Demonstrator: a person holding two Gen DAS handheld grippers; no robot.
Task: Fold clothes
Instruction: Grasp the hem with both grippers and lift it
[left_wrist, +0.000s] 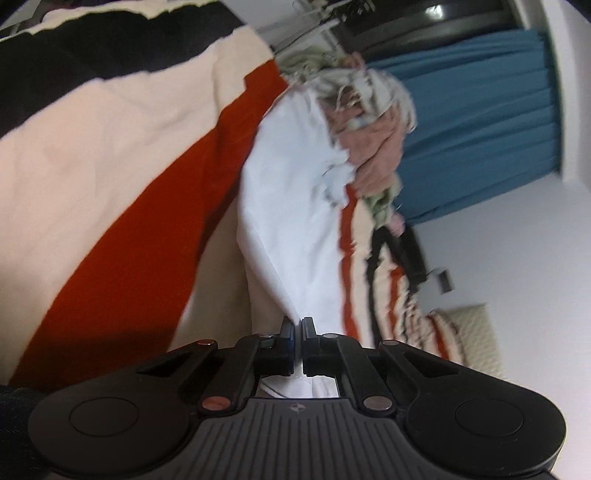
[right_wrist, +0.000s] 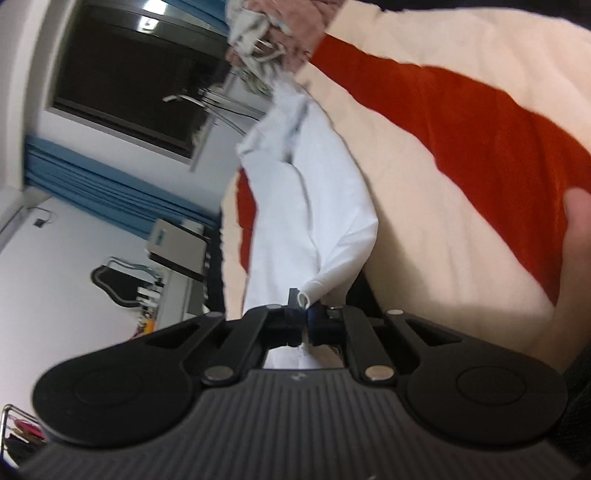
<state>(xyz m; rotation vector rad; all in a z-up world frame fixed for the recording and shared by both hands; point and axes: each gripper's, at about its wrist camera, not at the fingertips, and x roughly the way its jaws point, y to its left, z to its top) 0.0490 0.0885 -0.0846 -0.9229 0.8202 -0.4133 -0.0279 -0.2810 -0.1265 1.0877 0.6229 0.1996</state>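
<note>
A bed with a cream, orange and black striped blanket (left_wrist: 110, 155) carries a heap of unfolded clothes (left_wrist: 373, 122), and a white garment (left_wrist: 295, 206) stretches from that heap to both tongs. The left tongs (left_wrist: 298, 326) and right tongs (right_wrist: 304, 308) are each clenched on a thin edge of it. That edge could slip out or snag the heap; no writing is readable.

- A bedspread (left_wrist: 110, 155) striped in cream, red and black fills much of both views.
- Blue curtains (left_wrist: 480, 122) hang beside a dark window (right_wrist: 125, 85).
- The walls (left_wrist: 517, 240) are white.
- A grey box-shaped appliance (right_wrist: 177, 247) stands near the bed.
</note>
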